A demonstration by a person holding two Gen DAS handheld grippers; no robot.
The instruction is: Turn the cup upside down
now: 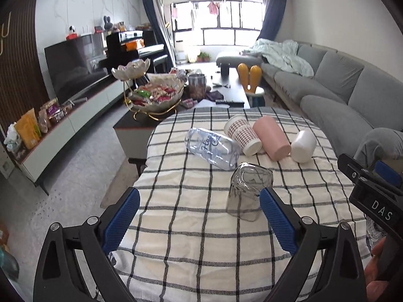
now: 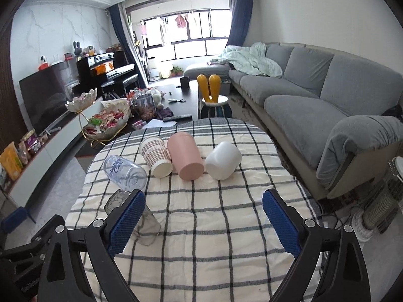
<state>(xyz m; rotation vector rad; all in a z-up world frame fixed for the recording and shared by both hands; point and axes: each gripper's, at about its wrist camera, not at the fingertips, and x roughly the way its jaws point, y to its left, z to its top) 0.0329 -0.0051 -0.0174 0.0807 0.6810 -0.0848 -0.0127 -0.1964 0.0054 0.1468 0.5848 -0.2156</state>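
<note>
A clear grey glass cup (image 1: 245, 192) stands upside down on the checked tablecloth (image 1: 189, 214), just left of my left gripper's right finger (image 1: 277, 216). It shows in the right wrist view (image 2: 148, 222), partly hidden behind the left finger (image 2: 126, 220). Beyond it four cups lie on their sides in a row: a clear printed one (image 1: 211, 148) (image 2: 124, 172), a checked paper one (image 1: 243, 136) (image 2: 156, 159), a pink one (image 1: 272, 137) (image 2: 185, 156) and a white one (image 1: 303, 146) (image 2: 223, 159). My left gripper (image 1: 199, 206) and right gripper (image 2: 204, 211) are open and empty.
A grey sofa (image 2: 314, 95) runs along the right. Behind the table stands a dark coffee table (image 1: 226, 93) with a snack bowl (image 1: 156, 97) and jar. A TV unit (image 1: 75, 115) lines the left wall. A heater (image 2: 380, 201) stands on the floor at right.
</note>
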